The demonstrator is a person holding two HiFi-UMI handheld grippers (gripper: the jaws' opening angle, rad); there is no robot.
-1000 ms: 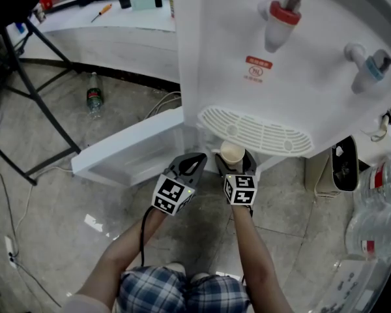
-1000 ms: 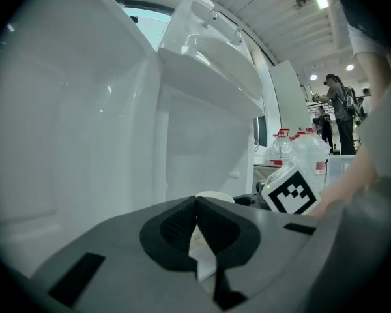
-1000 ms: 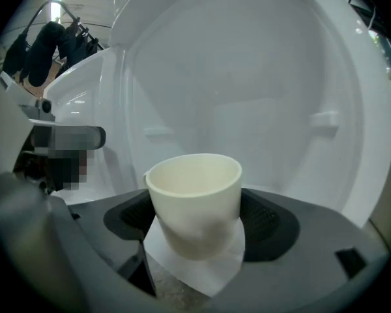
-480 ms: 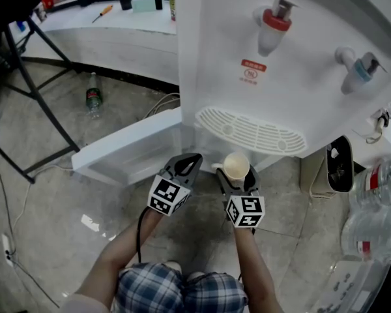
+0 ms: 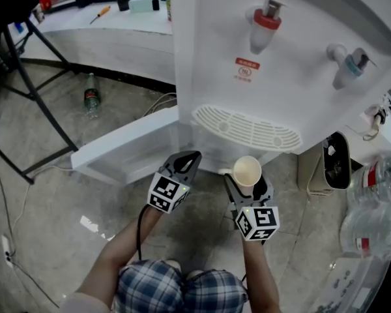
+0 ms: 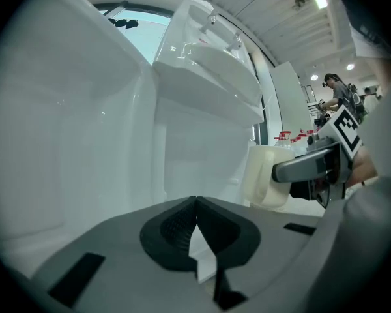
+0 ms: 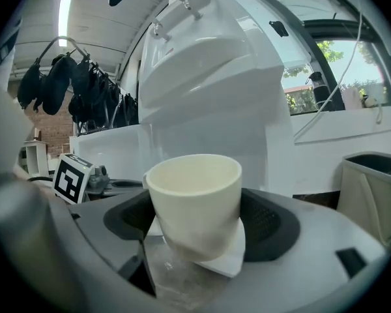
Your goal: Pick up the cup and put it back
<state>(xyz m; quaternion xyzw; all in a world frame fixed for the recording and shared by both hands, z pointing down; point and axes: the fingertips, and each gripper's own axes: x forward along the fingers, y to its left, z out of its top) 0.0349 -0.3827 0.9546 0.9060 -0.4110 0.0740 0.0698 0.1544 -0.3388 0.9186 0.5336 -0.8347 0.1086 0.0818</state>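
Observation:
A cream cup (image 5: 247, 171) (image 7: 195, 204) with a handle sits upright between the jaws of my right gripper (image 5: 246, 180) (image 7: 195, 223), which is shut on it and holds it in the air in front of the white water dispenser (image 5: 274, 57). The cup is empty. It also shows in the left gripper view as the cup (image 6: 268, 178), off to the right. My left gripper (image 5: 185, 162) (image 6: 195, 230) hangs beside the dispenser's open lower compartment, shut with nothing between its jaws.
The dispenser's drip grille (image 5: 246, 128) lies just above the cup, the red tap (image 5: 262, 26) and blue tap (image 5: 347, 65) higher up. The open white door (image 5: 127, 149) juts out left. A bottle (image 5: 90, 97) lies on the floor; water jugs (image 5: 376, 207) stand right.
My right gripper has drawn back toward me and to the right with the cup, out from under the grille. The left gripper has barely moved.

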